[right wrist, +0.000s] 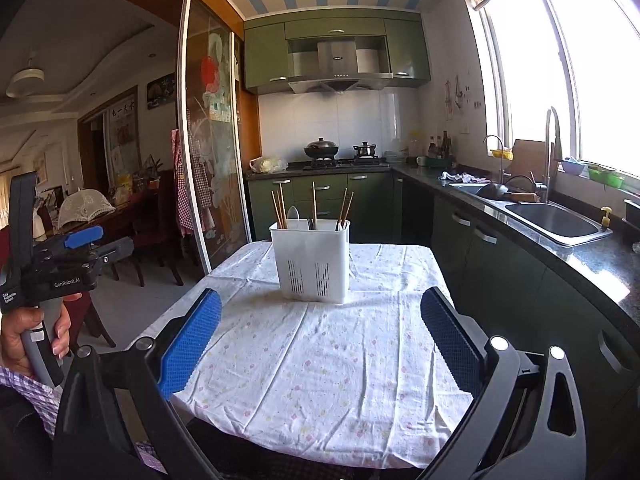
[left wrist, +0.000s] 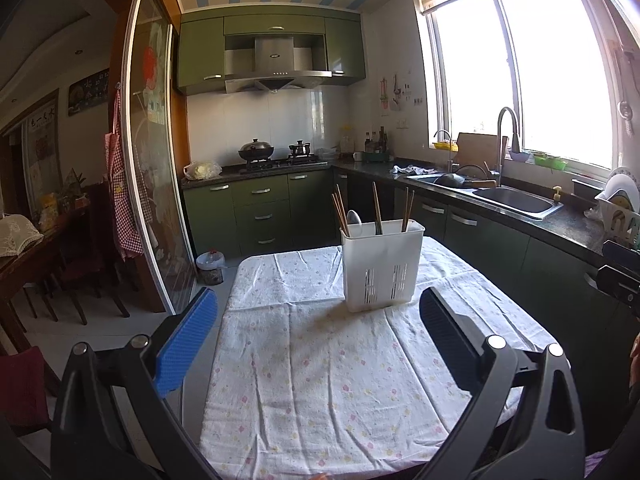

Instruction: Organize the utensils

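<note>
Looking from left wrist: left gripper (left wrist: 318, 320) spread wide, empty; white utensil caddy (left wrist: 381, 267) stands far on the floral tablecloth (left wrist: 320, 380), chopsticks (left wrist: 341, 210) and spoon (left wrist: 353, 218) already inside. Right wrist: right gripper (right wrist: 320, 320) wide, empty too; nothing loose on the cloth, so task looks done or nearly.

White matt plastic slotted utensil caddy (left wrist: 381, 266) holds thin wooden chopsticks (left wrist: 340, 208) and a shiny metal spoon (left wrist: 354, 218). Creased floral cotton tablecloth (left wrist: 320, 368), soft matt. Gripper pads textured rubbery blue (right wrist: 190, 344). Glossy green cabinet fronts (left wrist: 260, 208), brushed steel sink (left wrist: 516, 200).
</note>
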Demonstrator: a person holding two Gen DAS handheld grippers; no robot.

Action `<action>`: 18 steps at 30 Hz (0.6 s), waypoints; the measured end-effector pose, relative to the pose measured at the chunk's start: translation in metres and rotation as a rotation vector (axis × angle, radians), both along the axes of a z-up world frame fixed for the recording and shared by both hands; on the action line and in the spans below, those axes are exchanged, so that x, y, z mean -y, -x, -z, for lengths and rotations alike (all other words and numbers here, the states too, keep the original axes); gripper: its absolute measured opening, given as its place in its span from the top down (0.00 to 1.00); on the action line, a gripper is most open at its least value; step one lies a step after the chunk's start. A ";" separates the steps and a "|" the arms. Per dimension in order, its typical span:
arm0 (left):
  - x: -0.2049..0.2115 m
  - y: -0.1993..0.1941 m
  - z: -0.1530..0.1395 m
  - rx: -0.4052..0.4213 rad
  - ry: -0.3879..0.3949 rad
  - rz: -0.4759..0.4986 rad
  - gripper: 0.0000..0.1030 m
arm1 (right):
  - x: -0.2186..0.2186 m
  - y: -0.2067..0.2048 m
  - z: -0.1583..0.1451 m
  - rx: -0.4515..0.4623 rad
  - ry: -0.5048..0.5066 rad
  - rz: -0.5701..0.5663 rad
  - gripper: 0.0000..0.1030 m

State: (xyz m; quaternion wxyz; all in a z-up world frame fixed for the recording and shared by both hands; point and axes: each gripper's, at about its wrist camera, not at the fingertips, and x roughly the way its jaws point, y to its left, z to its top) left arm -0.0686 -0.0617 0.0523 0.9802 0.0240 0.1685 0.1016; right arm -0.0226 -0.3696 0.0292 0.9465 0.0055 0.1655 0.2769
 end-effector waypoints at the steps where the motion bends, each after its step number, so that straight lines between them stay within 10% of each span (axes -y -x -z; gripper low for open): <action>1: 0.001 -0.001 0.000 0.000 -0.002 -0.002 0.07 | 0.001 0.000 0.000 -0.001 -0.005 0.001 0.04; 18: -0.001 -0.009 0.006 -0.035 0.013 -0.036 0.07 | 0.000 -0.007 -0.002 -0.012 0.003 -0.006 0.04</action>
